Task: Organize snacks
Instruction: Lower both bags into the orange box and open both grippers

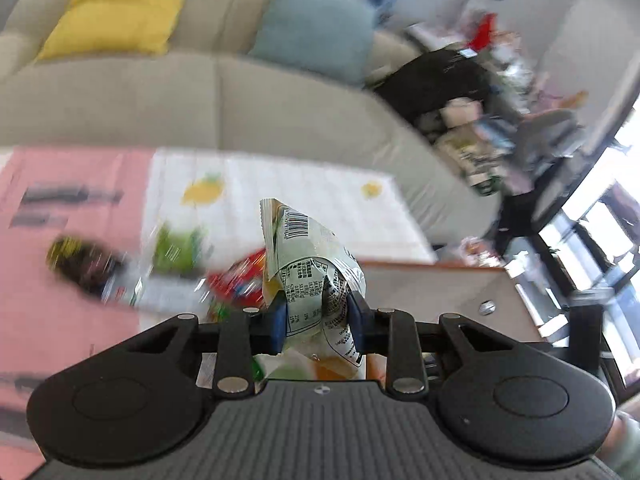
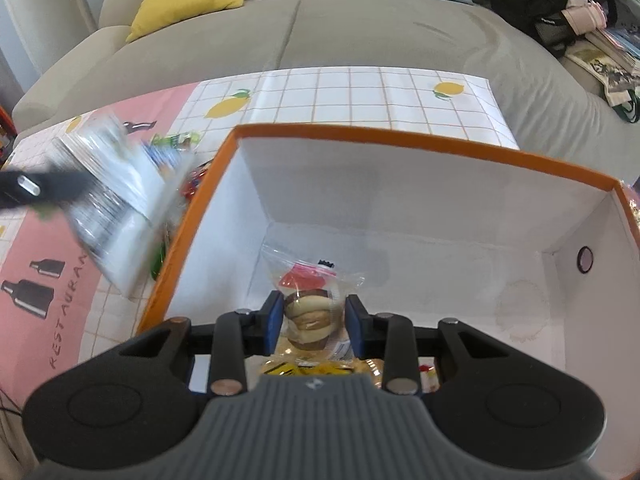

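My left gripper [image 1: 318, 318] is shut on a pale printed snack packet [image 1: 312, 256] with a barcode, held in the air above the table. The same packet shows blurred in the right wrist view [image 2: 120, 196], left of the box. My right gripper [image 2: 312, 320] is over the inside of an orange-rimmed white box [image 2: 400, 138], with a clear bag of round biscuits [image 2: 310, 312] between its blue pads; the pads stand close to the bag, but I cannot tell if they grip it. More yellow-wrapped snacks [image 2: 304, 368] lie in the box beneath it.
Loose snacks lie on the tablecloth [image 1: 280, 184]: a green packet [image 1: 176, 248], a red one [image 1: 240, 280], a dark one [image 1: 84, 264]. The box's edge [image 1: 432, 266] is to the right. A grey sofa [image 2: 320, 32] with yellow and blue cushions stands behind.
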`<action>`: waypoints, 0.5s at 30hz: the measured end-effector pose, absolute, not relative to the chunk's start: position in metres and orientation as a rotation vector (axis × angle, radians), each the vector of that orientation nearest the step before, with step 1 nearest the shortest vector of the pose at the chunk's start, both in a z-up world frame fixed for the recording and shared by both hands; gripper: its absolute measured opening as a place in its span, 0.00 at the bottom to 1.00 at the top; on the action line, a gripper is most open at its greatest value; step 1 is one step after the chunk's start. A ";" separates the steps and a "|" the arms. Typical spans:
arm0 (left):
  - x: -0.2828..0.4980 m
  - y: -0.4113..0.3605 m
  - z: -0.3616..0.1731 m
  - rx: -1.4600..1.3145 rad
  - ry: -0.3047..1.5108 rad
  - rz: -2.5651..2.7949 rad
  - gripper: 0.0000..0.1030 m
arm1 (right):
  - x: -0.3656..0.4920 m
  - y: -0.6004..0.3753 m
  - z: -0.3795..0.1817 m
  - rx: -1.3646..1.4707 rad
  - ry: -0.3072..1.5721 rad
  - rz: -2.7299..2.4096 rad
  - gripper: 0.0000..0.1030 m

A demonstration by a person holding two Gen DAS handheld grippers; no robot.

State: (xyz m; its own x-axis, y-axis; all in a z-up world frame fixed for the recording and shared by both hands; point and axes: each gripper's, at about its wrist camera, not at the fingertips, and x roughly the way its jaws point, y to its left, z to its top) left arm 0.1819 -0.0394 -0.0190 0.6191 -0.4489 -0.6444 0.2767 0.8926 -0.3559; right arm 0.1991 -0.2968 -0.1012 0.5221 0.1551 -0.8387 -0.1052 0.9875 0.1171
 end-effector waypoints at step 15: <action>0.219 -0.164 -0.043 0.134 0.995 -0.640 0.33 | 0.231 -0.341 -0.116 0.062 1.091 0.074 0.31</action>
